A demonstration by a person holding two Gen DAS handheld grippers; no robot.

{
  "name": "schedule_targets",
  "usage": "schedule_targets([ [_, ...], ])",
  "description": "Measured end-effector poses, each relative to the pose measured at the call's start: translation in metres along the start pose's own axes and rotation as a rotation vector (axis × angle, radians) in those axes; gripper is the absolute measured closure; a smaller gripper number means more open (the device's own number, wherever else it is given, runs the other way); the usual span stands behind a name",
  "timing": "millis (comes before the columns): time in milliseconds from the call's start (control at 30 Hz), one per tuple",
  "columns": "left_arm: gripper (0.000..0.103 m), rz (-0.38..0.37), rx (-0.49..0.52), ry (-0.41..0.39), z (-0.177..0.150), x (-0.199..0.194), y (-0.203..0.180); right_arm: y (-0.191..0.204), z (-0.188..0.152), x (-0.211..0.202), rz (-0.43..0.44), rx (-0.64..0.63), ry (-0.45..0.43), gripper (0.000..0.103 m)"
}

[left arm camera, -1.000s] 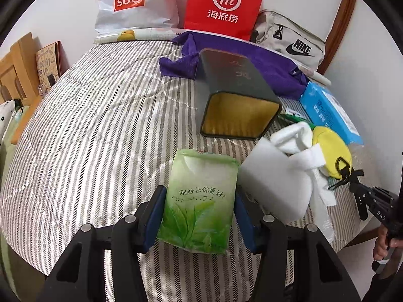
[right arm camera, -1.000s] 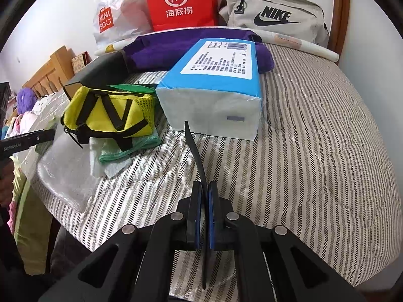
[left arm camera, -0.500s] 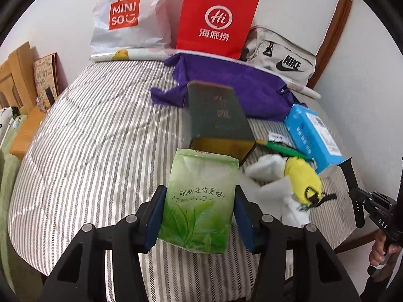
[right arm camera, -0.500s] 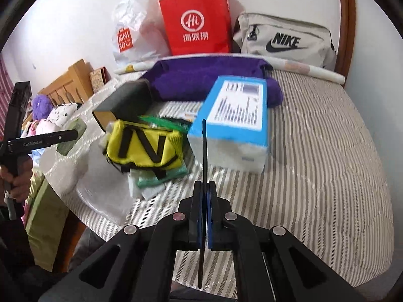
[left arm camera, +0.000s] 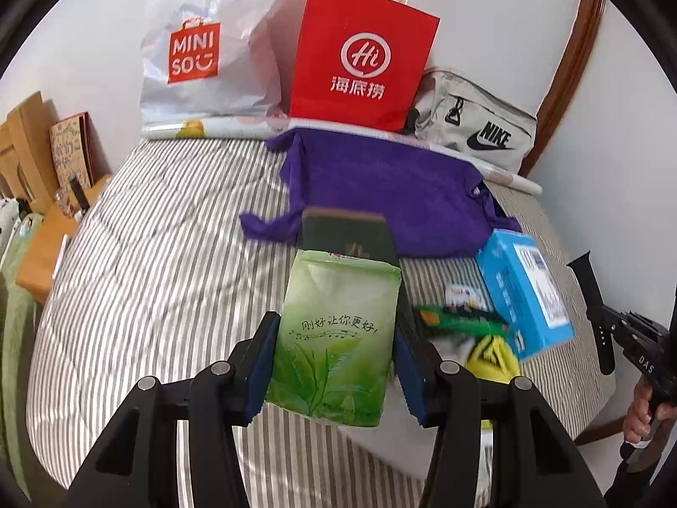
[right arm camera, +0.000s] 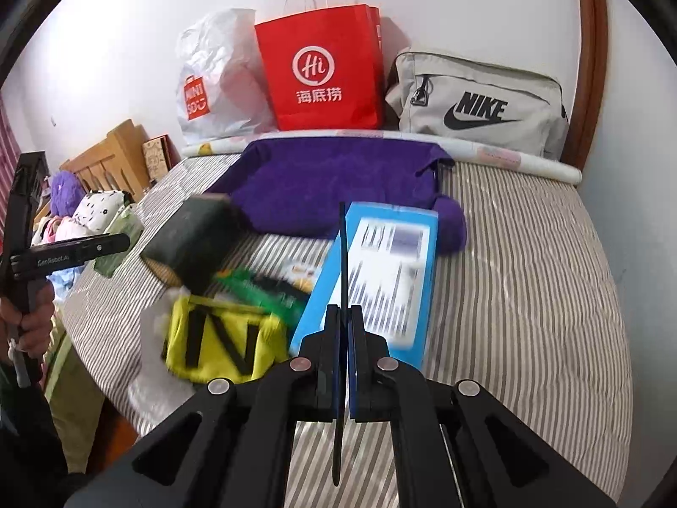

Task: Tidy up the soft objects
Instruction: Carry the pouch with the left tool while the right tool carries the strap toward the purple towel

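Note:
My left gripper [left arm camera: 336,324] is shut on a green tissue pack [left arm camera: 334,364] with a leaf print and holds it upright above the striped bed [left arm camera: 148,275]. My right gripper [right arm camera: 343,312] is shut on a thin black strap [right arm camera: 343,249], which stands edge-on and sticks out above and below the pads. In the left wrist view, the same strap [left arm camera: 589,292] shows at the far right. On the bed lie a purple cloth [right arm camera: 338,182], a blue tissue box [right arm camera: 389,271], a yellow pouch [right arm camera: 220,343] and a dark green box [right arm camera: 190,237] on its side.
A red paper bag [left arm camera: 364,59], a white Miniso bag [left arm camera: 203,51] and a grey Nike bag [left arm camera: 474,127] stand along the wall behind the bed. Wooden furniture [left arm camera: 25,156] sits to the left. A hand [right arm camera: 25,326] holds the left gripper's handle.
Both grippers have risen and drawn back from the bed, the left with the green pack, the right with the strap. The things on the bed look smaller and further off.

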State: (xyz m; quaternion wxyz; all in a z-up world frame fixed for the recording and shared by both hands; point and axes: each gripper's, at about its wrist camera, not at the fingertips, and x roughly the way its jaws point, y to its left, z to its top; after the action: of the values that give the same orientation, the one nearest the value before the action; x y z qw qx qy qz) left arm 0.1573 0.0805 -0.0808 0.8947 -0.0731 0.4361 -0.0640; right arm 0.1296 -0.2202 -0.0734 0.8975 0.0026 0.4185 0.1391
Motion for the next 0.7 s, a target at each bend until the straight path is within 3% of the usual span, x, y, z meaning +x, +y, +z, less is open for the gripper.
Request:
schedule_targets([
  [333,0.053,-0.024,-0.044,-0.011,0.058,0.031,0.003,-0.018,0.070,0.041,-0.031,0.012,-0.006,0.100],
  [700,0.053,-0.008,-0.025,0.025,0.110,0.080,0.008,-0.032,0.124,0.113,-0.022,0.015,0.054,0.100],
])
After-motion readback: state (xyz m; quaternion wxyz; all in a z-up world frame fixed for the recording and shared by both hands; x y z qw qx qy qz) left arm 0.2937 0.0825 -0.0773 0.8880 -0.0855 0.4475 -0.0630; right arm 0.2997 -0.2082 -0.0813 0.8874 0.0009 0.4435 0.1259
